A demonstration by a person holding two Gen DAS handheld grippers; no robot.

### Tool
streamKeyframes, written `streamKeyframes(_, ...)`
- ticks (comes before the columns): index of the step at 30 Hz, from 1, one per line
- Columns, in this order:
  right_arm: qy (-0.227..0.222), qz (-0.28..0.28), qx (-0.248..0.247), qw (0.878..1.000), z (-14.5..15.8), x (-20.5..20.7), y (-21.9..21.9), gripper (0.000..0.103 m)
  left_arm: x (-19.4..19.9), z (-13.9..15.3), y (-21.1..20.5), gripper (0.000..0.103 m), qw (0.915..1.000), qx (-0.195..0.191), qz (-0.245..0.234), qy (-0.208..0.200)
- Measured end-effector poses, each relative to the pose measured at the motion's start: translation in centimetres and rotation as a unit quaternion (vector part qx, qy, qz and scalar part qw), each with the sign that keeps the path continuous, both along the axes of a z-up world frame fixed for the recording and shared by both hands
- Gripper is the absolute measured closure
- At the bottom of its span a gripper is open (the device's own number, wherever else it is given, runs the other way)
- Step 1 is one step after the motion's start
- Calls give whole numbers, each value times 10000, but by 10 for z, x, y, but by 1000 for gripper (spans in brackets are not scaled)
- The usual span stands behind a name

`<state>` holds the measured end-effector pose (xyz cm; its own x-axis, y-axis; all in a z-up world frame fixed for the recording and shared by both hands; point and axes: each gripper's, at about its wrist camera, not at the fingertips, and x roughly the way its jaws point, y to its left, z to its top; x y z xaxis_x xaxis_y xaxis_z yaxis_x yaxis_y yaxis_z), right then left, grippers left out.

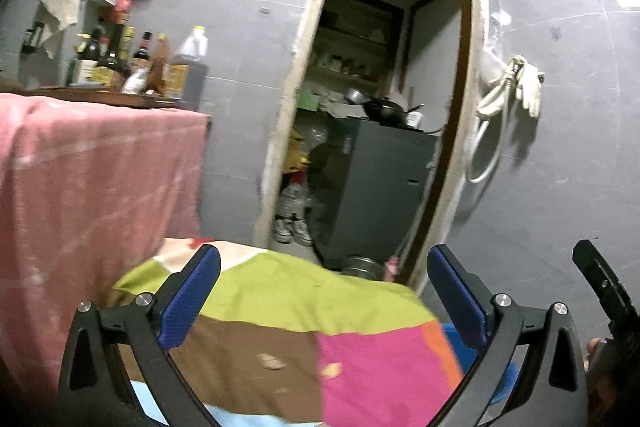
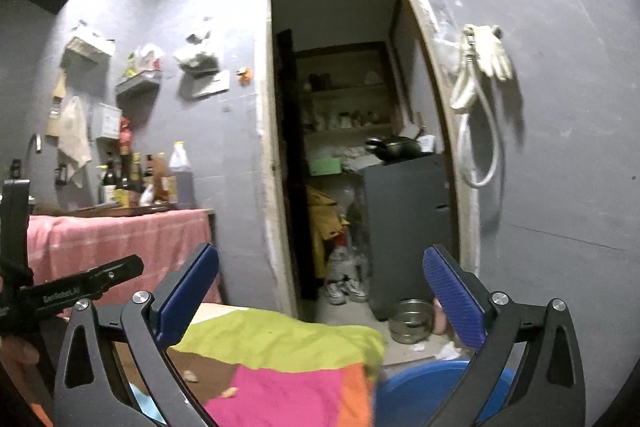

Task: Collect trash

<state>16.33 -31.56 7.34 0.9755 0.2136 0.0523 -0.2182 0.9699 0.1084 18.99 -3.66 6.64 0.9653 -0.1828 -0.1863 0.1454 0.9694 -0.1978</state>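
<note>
Low desk [image 1: 280, 291] under a patchwork cloth [image 1: 360, 359] of green, brown, pink and orange patches; two small pale scraps [image 1: 270, 361] on the brown patch. Higher desk [image 2: 120, 243] beside it, draped in pink cloth, bearing a wooden tray [image 2: 124, 211] crowded with bottles [image 2: 182, 175]. Metal bowl [image 2: 410, 321] on the floor [image 2: 352, 315].

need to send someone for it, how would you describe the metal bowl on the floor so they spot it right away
Start at the open doorway in the grey wall. On the floor at its foot, in front of the dark grey cabinet, sits a round shiny steel bowl. It is the only metal thing on the floor, right of the white sneakers.
</note>
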Motion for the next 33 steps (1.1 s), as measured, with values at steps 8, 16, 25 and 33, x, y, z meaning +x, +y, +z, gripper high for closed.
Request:
streamKeyframes(8,355,403,-299,9981,-22,17,46,0,-1,-35,43,2,9987,155,211,429)
streamKeyframes(16,988,568,-511,9922,-55,42,62,0,13,-70,52,2,9954,351,296,846)
streamKeyframes(25,1355,582,-574,9874,-78,60,68,0,35,-96,54,2,9907,532,277,1221)
streamKeyframes(33,1881,671,-836,9763,-98,80,74,0,51,-110,55,2,9853,563,84,1608)
